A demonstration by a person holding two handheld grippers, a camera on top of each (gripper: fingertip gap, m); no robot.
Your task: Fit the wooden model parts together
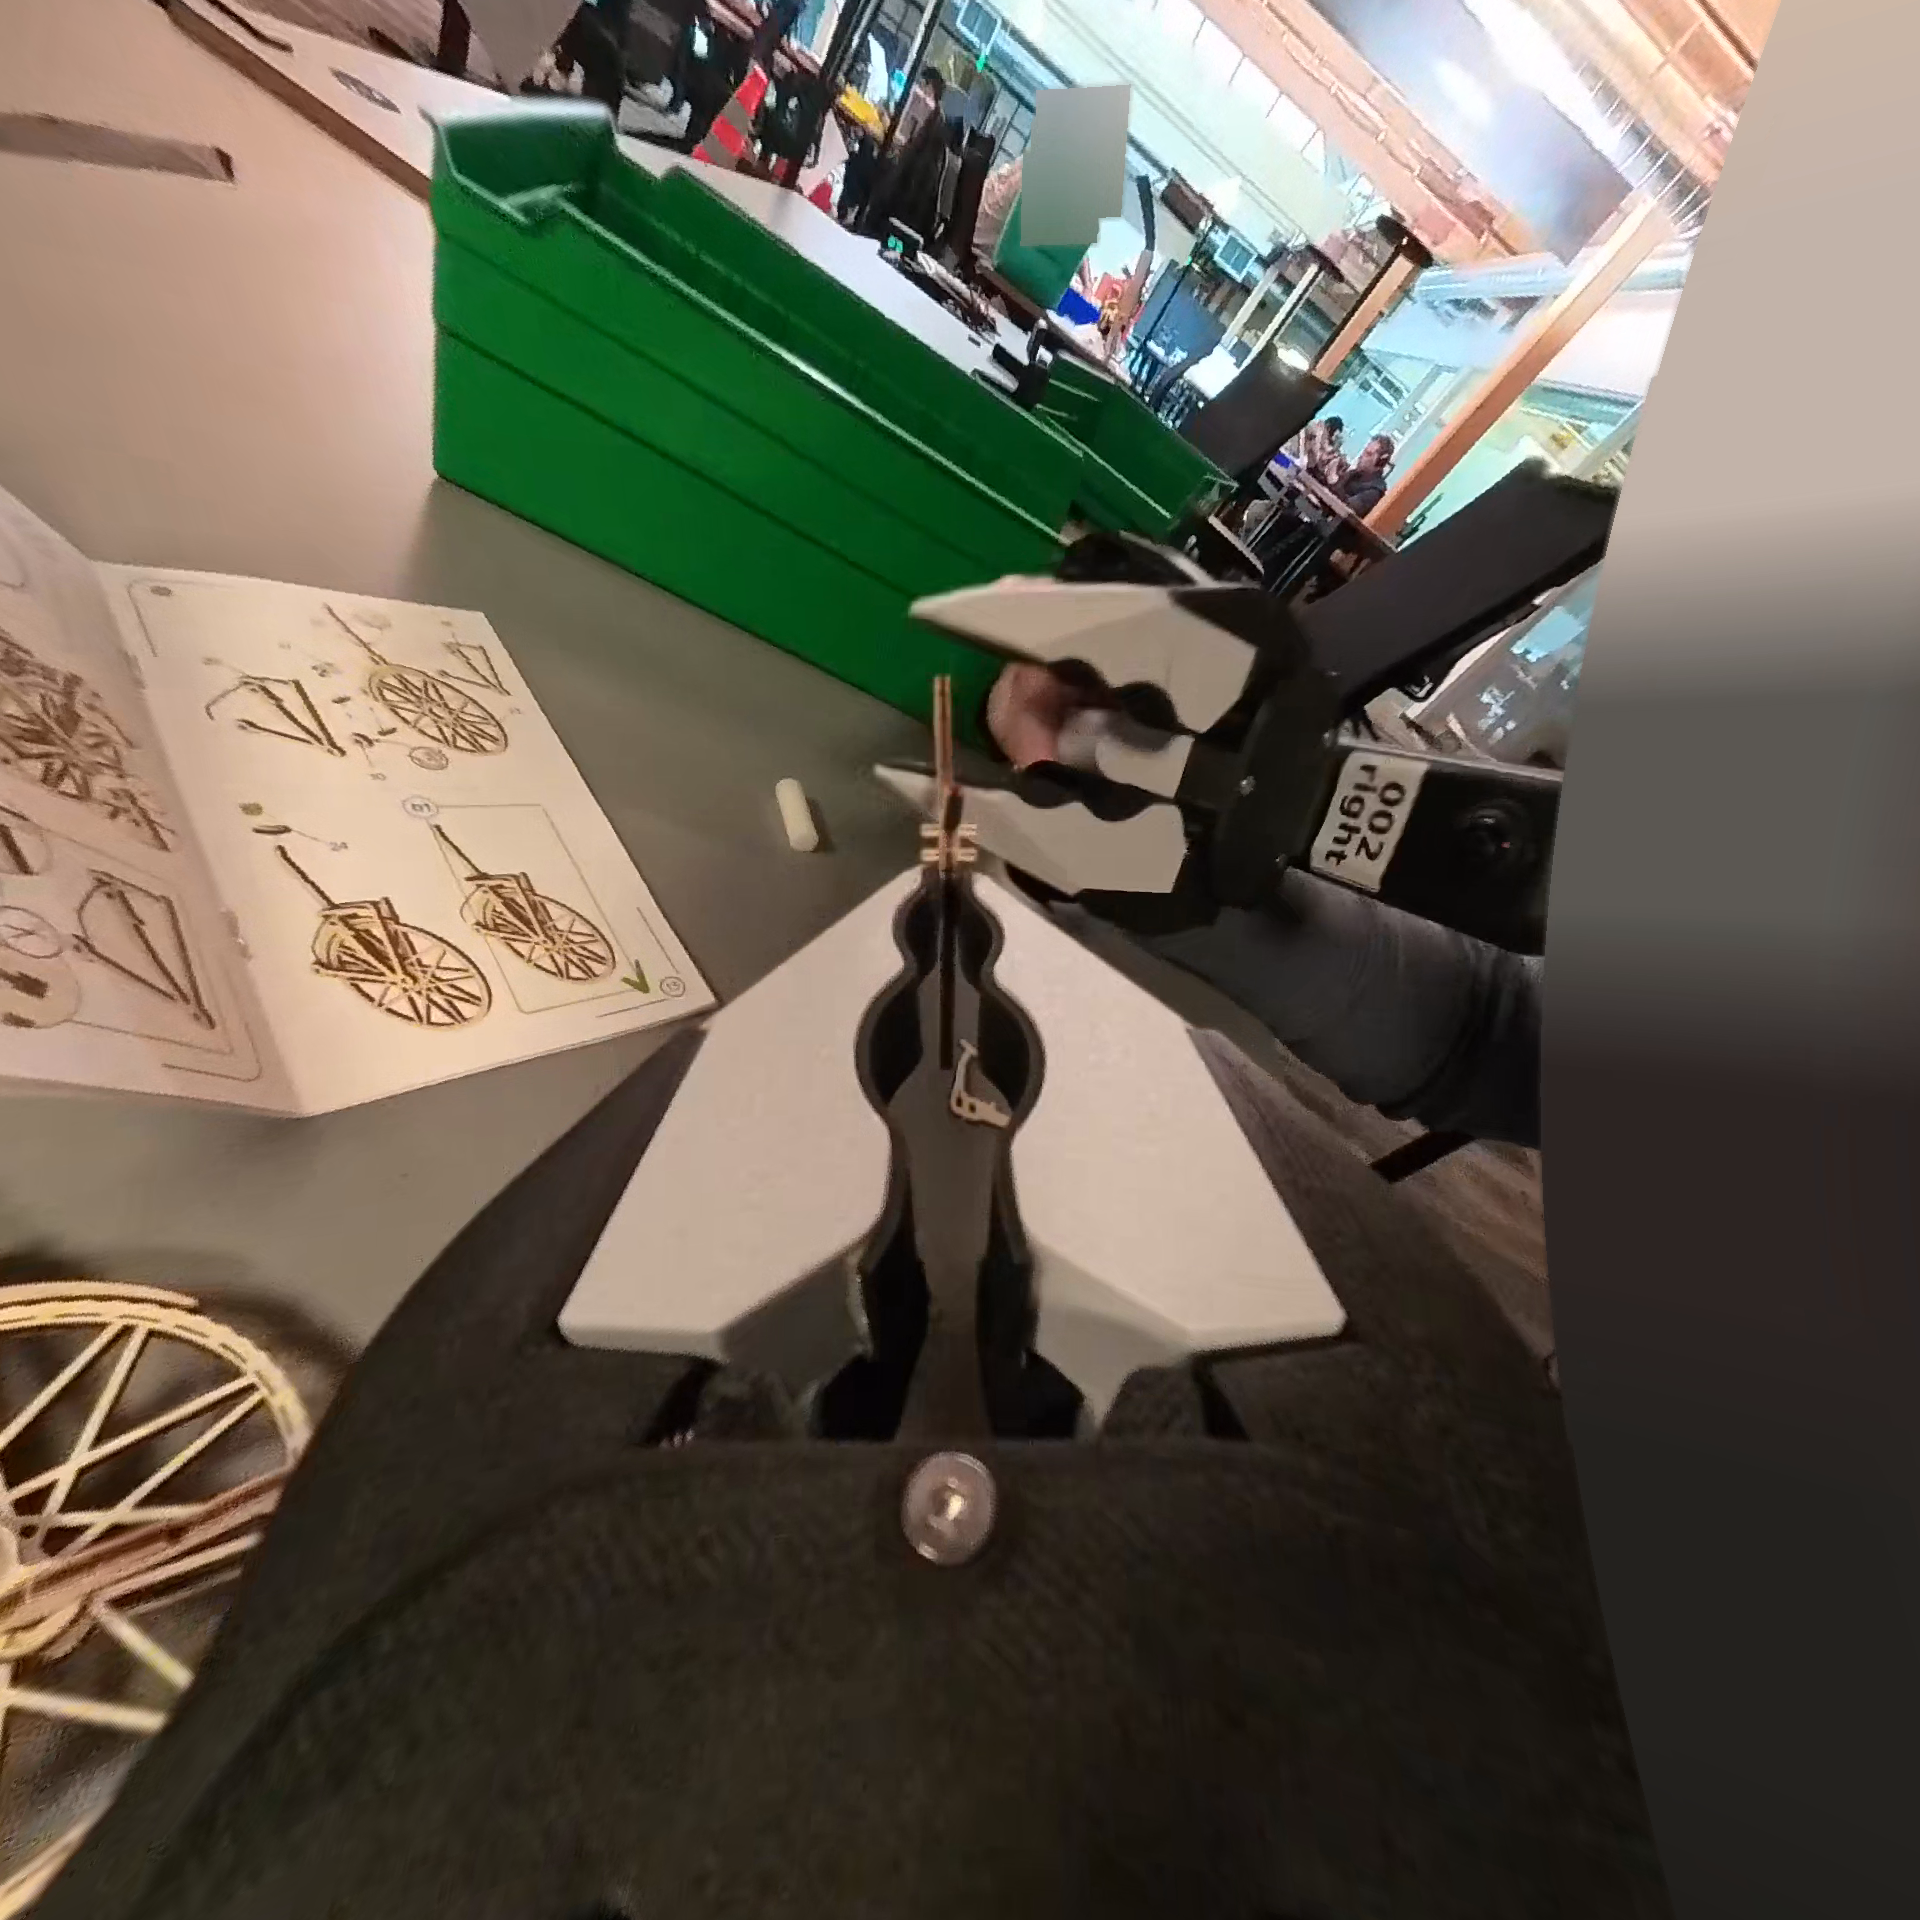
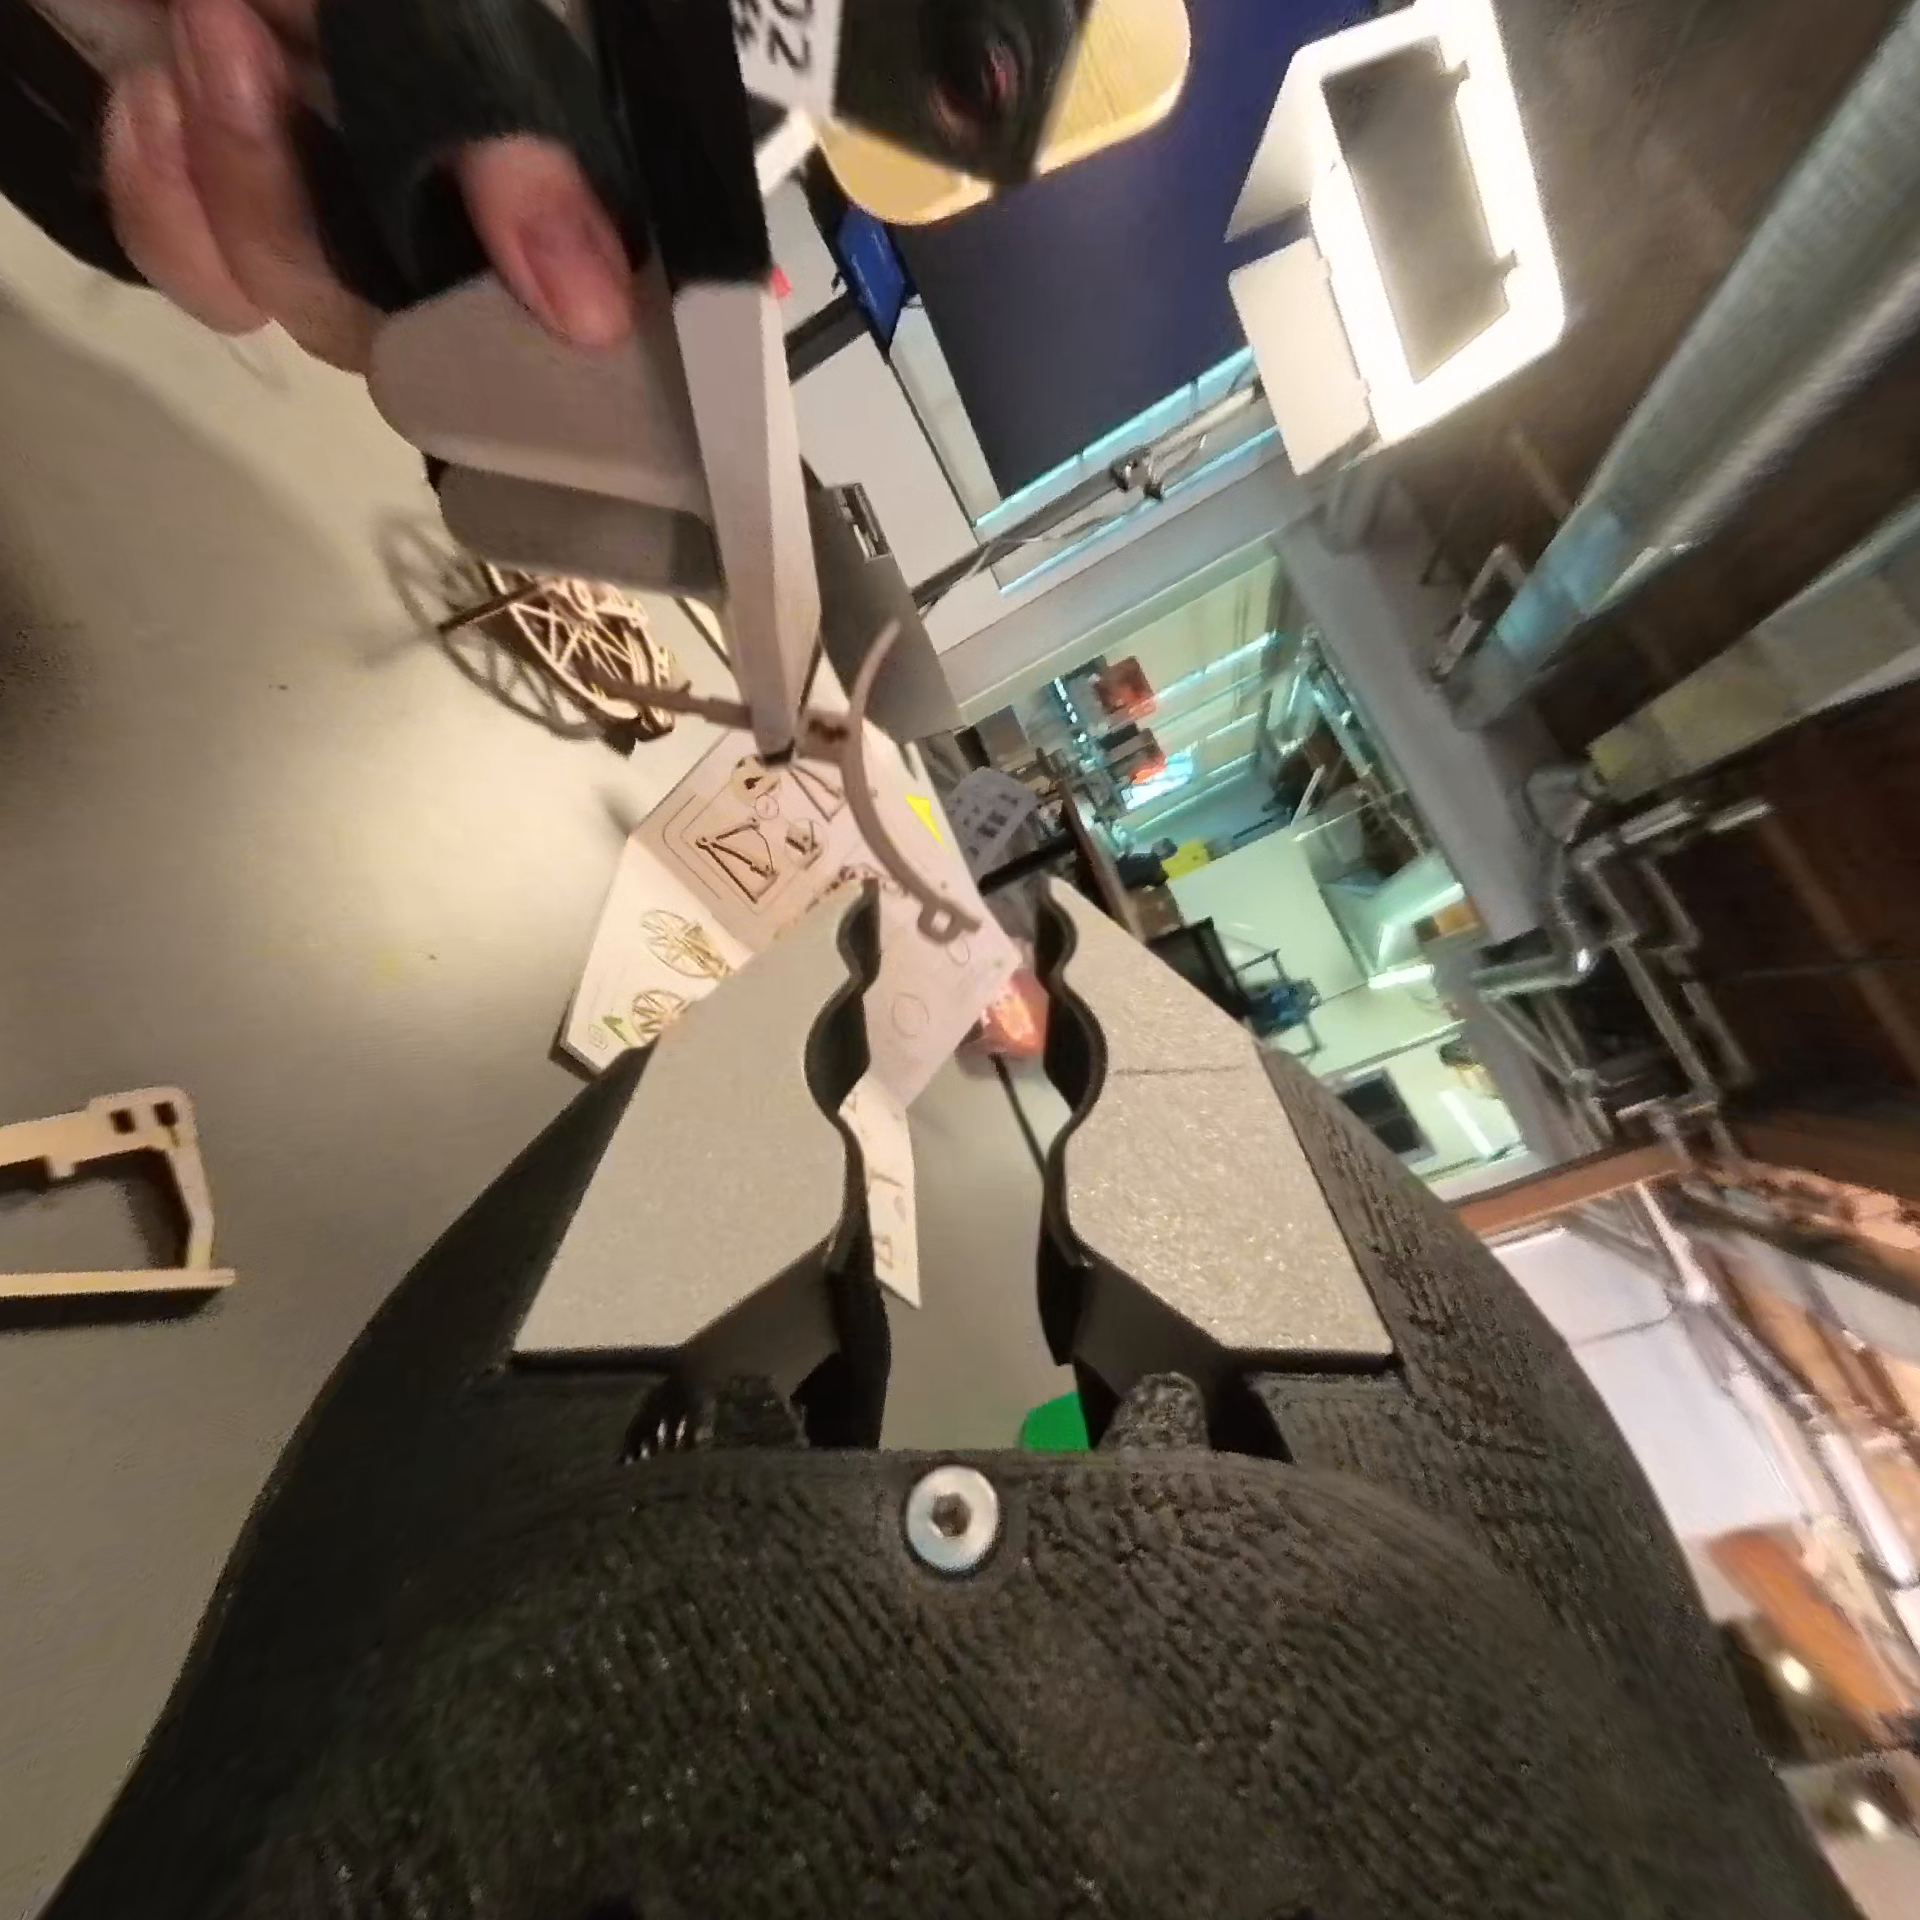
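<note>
Left claw (image 1: 943,883) pinches a thin, curved pale wooden strip (image 1: 943,748) upright; right claw (image 2: 956,925), at its 2 o'clock, gapes empty above the grey worktop (image 1: 260,343).

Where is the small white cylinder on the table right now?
In the left wrist view, the small white cylinder lies on the grey table, between the open instruction booklet on its left and the right tool on its right, in front of the stacked green bins.

Both wrist cameras face each other closely, sharing the booklet (image 1: 343,831).
</note>
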